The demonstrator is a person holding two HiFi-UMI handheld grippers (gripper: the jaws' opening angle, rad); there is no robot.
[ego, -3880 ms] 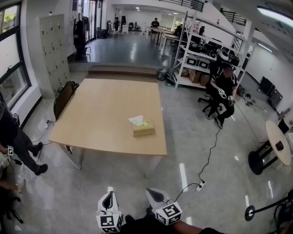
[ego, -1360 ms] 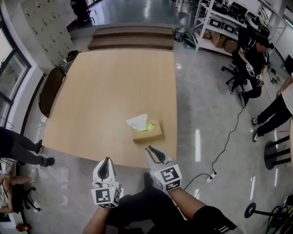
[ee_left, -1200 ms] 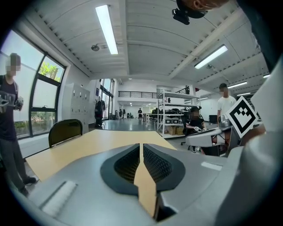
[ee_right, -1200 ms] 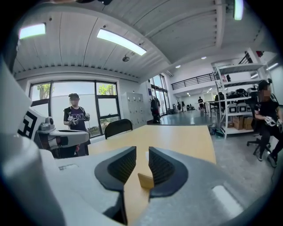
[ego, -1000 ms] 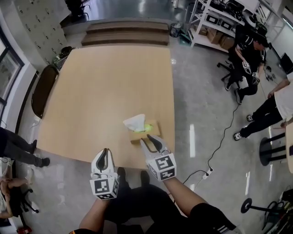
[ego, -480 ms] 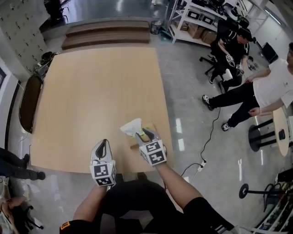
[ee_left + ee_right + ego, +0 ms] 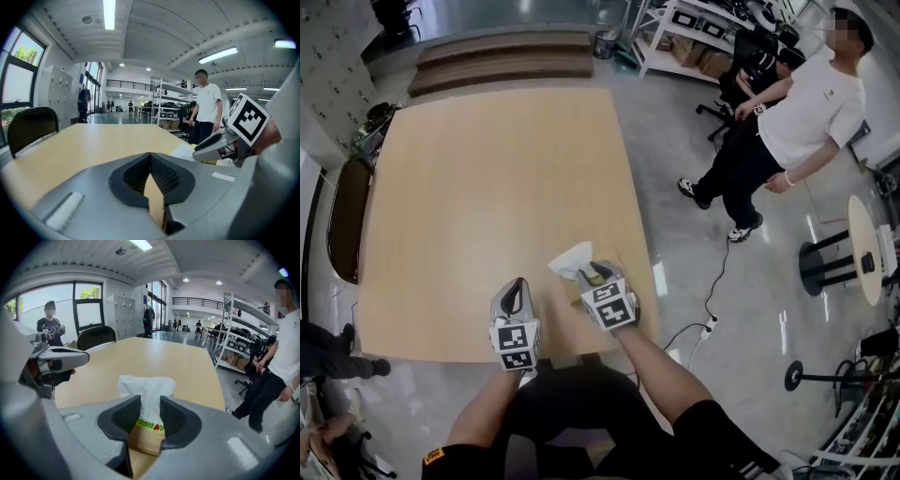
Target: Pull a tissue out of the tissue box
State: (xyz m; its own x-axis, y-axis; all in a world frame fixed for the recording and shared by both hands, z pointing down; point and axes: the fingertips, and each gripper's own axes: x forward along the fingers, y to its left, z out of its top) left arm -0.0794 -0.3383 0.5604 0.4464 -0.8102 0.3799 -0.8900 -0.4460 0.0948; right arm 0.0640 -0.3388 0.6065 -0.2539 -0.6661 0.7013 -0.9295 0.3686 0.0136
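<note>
A tan tissue box with a green label sits near the front right edge of the wooden table. A white tissue sticks up out of it. My right gripper hangs over the box and hides most of it in the head view. In the right gripper view its jaws are closing with the tissue standing in the gap, pads not touching it. My left gripper hovers above the table's front edge, left of the box, its tips together and holding nothing.
A person in a white shirt stands on the floor to the right of the table. A dark chair is at the table's left side. A cable with a power strip lies on the floor at the right, and a small round table stands beyond it.
I have come up to the table. Both grippers moved forward and down, and the right one now sits over the box at the tissue. A person in white has walked in at right.
</note>
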